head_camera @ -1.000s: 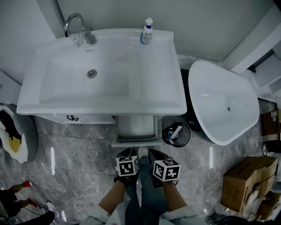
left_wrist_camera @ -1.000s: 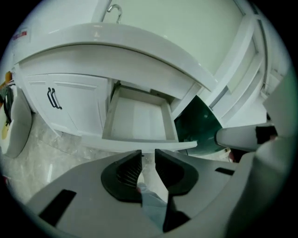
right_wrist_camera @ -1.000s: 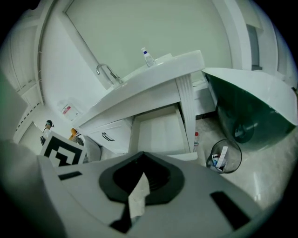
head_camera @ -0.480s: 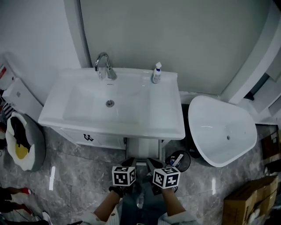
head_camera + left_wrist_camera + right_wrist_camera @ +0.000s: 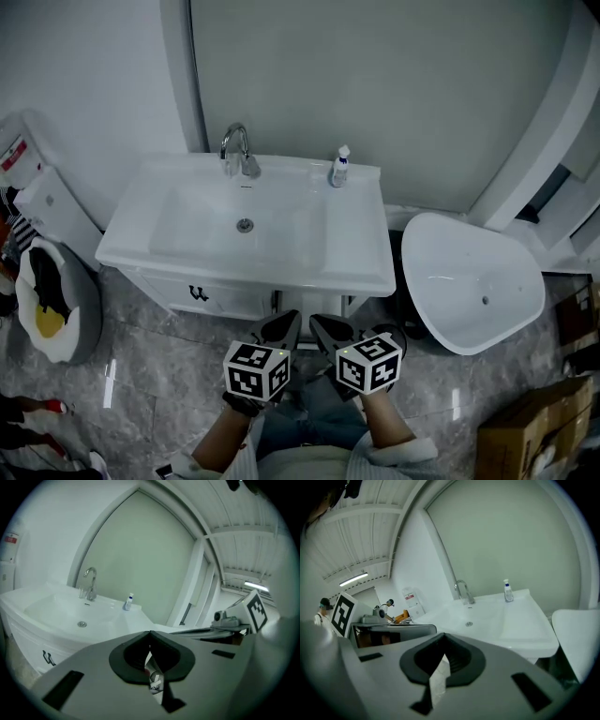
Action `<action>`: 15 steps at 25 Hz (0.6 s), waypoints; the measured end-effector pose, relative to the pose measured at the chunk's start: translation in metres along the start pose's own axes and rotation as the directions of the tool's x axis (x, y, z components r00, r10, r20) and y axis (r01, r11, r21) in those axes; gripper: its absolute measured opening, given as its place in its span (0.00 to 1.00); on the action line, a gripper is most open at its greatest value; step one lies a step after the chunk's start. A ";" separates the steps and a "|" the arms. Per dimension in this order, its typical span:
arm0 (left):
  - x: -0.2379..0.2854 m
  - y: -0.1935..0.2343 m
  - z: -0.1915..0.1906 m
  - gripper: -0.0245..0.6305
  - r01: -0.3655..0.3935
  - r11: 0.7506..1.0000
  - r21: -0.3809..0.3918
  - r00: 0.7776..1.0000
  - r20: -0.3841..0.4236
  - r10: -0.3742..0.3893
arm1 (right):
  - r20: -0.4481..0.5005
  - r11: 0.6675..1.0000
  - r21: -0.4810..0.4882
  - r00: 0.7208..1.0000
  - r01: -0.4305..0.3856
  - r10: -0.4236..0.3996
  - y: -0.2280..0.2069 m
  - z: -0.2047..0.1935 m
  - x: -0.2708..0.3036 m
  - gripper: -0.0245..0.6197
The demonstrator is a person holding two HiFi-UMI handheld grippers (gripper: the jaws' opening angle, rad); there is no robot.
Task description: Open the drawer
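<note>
The white vanity (image 5: 202, 292) stands under the sink (image 5: 347, 253). Its drawer, below the sink's front edge, is almost wholly hidden behind my two grippers in the head view. My left gripper (image 5: 291, 319) (image 5: 150, 632) is held up in front of the vanity, apart from it, jaws shut with nothing between them. Right beside it my right gripper (image 5: 315, 322) (image 5: 443, 634) is also raised, its jaw tips meeting on nothing. Each gripper view shows the other gripper alongside and the sink top beyond.
A faucet (image 5: 239, 150) and a small spray bottle (image 5: 340, 167) stand at the back of the sink. A white freestanding tub (image 5: 469, 281) sits to the right, a cardboard box (image 5: 534, 441) at the lower right, and a grey cushion (image 5: 47, 314) on the floor at the left.
Both grippers have risen from floor level toward the sink's height. The head view tilted up to show more wall. The pulled-out drawer seen earlier is now behind the grippers.
</note>
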State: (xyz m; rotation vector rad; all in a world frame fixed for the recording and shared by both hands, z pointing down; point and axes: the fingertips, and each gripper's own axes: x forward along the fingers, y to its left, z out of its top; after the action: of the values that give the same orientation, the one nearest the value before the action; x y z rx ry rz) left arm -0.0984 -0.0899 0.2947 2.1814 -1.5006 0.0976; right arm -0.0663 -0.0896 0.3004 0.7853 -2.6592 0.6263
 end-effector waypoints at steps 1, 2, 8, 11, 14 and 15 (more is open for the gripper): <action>-0.006 -0.005 0.008 0.06 0.011 1.000 0.014 1.000 0.013 -0.011 | 0.014 1.000 -0.016 1.000 -0.007 0.007 0.005 0.009 -0.004 0.05; -0.012 -0.010 0.015 0.06 0.019 0.999 0.028 0.999 0.026 -0.020 | 0.030 0.999 -0.030 0.999 -0.012 0.013 0.009 0.017 -0.008 0.05; -0.052 -0.040 0.053 0.06 0.041 0.994 0.100 0.992 0.119 -0.052 | 0.117 0.996 -0.074 0.992 -0.046 0.055 0.037 0.045 -0.035 0.05; -0.069 -0.051 0.067 0.06 0.031 0.989 0.147 0.986 0.161 -0.054 | 0.139 0.994 -0.090 0.987 -0.067 0.079 0.048 0.052 -0.045 0.05; -0.082 -0.057 0.076 0.06 0.027 0.986 0.162 0.980 0.192 -0.059 | 0.161 0.991 -0.098 0.982 -0.086 0.102 0.058 0.059 -0.053 0.05; -0.085 -0.058 0.077 0.06 0.026 0.986 0.163 0.978 0.198 -0.059 | 0.168 0.991 -0.099 0.980 -0.092 0.108 0.060 0.061 -0.056 0.05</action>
State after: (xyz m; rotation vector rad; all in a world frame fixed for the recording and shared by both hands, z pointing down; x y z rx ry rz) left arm -0.0958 -0.0338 0.1790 2.4115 -1.6027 -0.0211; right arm -0.0652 -0.0490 0.2060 0.7135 -2.8775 0.4768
